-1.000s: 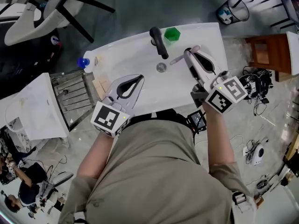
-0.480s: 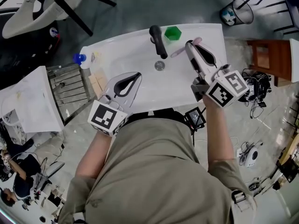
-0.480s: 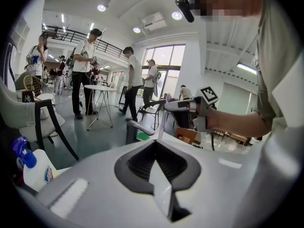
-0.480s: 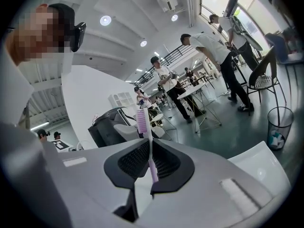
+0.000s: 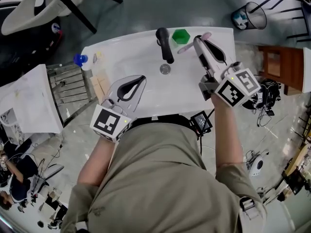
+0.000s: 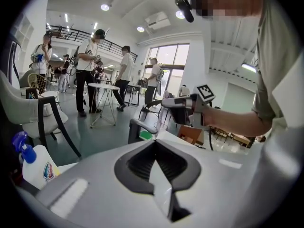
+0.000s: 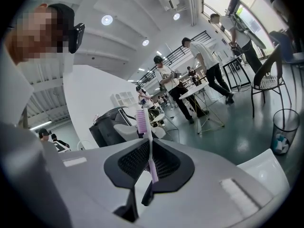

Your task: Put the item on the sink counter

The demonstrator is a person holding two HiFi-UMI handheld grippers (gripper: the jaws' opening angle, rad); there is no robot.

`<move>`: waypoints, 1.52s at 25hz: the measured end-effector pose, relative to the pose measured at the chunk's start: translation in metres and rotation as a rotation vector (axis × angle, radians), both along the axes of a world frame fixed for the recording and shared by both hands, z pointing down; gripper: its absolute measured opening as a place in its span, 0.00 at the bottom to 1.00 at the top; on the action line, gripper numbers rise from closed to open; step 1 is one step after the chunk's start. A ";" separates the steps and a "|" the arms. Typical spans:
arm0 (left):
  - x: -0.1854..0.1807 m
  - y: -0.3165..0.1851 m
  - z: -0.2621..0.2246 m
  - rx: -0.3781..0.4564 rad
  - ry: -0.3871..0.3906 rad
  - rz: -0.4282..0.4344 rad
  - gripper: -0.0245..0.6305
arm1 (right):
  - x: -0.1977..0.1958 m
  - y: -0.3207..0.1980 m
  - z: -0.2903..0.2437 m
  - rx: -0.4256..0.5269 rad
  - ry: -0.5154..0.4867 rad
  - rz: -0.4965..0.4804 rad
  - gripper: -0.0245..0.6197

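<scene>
The head view shows a pink toothbrush crosswise in my right gripper, which is shut on it above the back right of the white sink counter, just right of a green cup. In the right gripper view the toothbrush stands upright between the jaws, bristles on top. A black faucet and the drain lie left of that gripper. My left gripper hovers over the basin's front left, shut and holding nothing. From the left gripper view, the right gripper shows beyond the faucet.
A blue-capped spray bottle stands at the counter's left end, also the bottle low on the left in the left gripper view. A metal rack is left of the sink, a wire bin and a wooden stool to the right. People stand in the hall behind.
My right gripper has carried the toothbrush farther toward the counter's back edge, to beside the green cup. The left gripper has stayed about where it was.
</scene>
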State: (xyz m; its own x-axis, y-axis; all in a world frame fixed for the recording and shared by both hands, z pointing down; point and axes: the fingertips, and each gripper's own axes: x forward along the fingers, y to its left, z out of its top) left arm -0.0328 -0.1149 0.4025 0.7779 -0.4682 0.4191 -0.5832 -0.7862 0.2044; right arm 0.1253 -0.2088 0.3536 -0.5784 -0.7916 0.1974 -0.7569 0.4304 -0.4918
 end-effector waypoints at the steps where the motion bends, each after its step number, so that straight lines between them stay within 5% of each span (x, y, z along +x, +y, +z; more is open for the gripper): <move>1: -0.001 0.002 0.000 -0.001 -0.002 -0.003 0.05 | 0.000 0.000 0.001 0.000 -0.001 0.000 0.09; 38: 0.000 0.003 0.026 -0.060 -0.059 -0.099 0.05 | 0.009 -0.054 0.064 -0.039 -0.018 -0.044 0.09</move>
State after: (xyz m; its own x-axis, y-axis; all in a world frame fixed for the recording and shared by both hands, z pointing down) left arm -0.0328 -0.1114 0.4286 0.7022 -0.5146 0.4921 -0.6700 -0.7114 0.2120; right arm 0.1343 -0.2631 0.4175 -0.6161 -0.7573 0.2165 -0.7284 0.4432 -0.5225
